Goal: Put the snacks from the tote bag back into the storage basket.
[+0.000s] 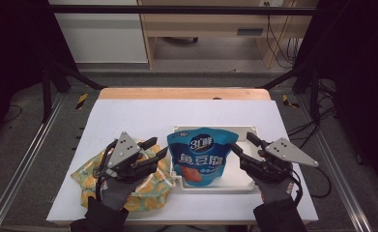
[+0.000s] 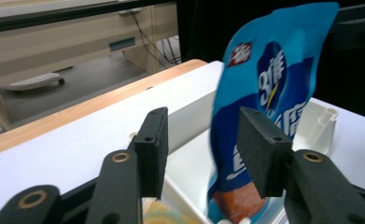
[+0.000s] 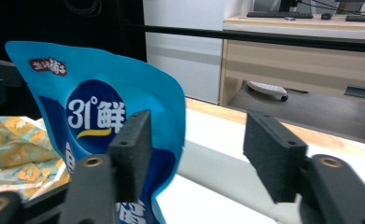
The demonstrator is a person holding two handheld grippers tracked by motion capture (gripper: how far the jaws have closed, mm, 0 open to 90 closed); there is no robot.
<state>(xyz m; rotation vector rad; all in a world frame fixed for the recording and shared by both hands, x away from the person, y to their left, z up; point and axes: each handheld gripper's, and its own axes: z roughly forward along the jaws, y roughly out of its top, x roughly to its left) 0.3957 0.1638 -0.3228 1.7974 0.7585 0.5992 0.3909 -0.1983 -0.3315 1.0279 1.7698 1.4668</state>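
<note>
A blue snack bag (image 1: 202,157) stands upright in a white tray (image 1: 242,170) at the table's middle. My left gripper (image 1: 156,148) is open just left of the bag, over a yellow patterned bag (image 1: 92,176). In the left gripper view the blue snack bag (image 2: 269,88) rises just past the open left gripper (image 2: 201,135), its edge near the right-hand jaw. My right gripper (image 1: 245,144) is open at the bag's right side, above the tray. In the right gripper view the blue snack bag (image 3: 91,107) stands behind the left-hand jaw of the open right gripper (image 3: 194,154), with nothing held.
The white table top (image 1: 143,116) has bare room behind the tray, up to a wooden strip (image 1: 184,93) at the far edge. The yellow patterned bag (image 3: 17,154) lies flat on the left. Black frame posts and a desk (image 1: 201,26) stand beyond the table.
</note>
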